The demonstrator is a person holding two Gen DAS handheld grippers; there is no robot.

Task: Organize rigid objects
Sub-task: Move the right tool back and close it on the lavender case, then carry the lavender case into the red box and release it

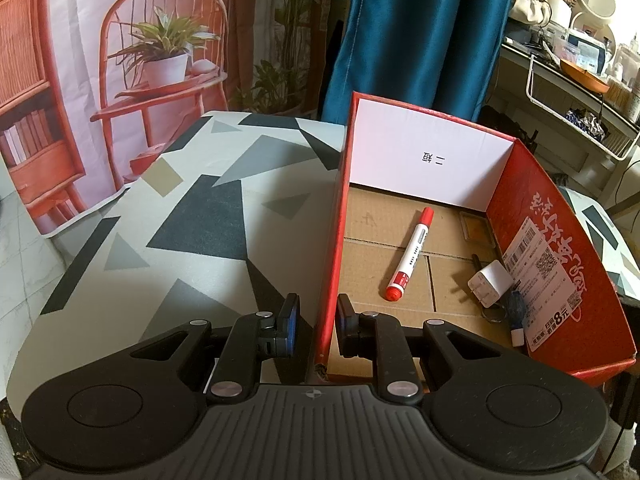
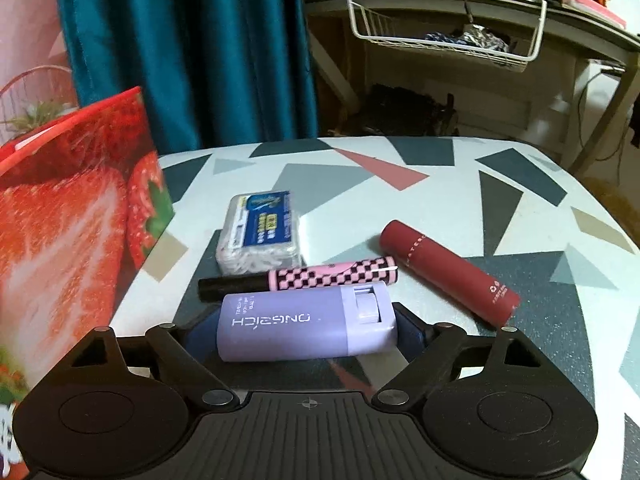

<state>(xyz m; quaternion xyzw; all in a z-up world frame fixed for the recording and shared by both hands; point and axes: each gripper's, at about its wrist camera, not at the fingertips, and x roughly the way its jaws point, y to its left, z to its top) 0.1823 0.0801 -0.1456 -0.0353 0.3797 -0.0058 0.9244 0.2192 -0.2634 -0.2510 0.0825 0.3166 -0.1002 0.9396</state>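
The right gripper point(image 2: 308, 330) pinches a lilac case point(image 2: 306, 322) crosswise between its pads, the case lying just above the patterned table point(image 2: 520, 184). Just beyond it lies a pink checkered tube point(image 2: 320, 275) with a black cap, then a dark red cylinder point(image 2: 448, 270) to the right and a clear packet point(image 2: 260, 232) farther back; the strawberry-printed side of the red box point(image 2: 72, 220) stands at the left. The left gripper point(image 1: 316, 326) has its pads astride the near left wall of the red box point(image 1: 334, 240), nearly closed on it, though contact is unclear. Inside the box lie a red marker point(image 1: 410, 254), a white charger point(image 1: 490, 284) and a small blue item point(image 1: 515, 312) near the right wall
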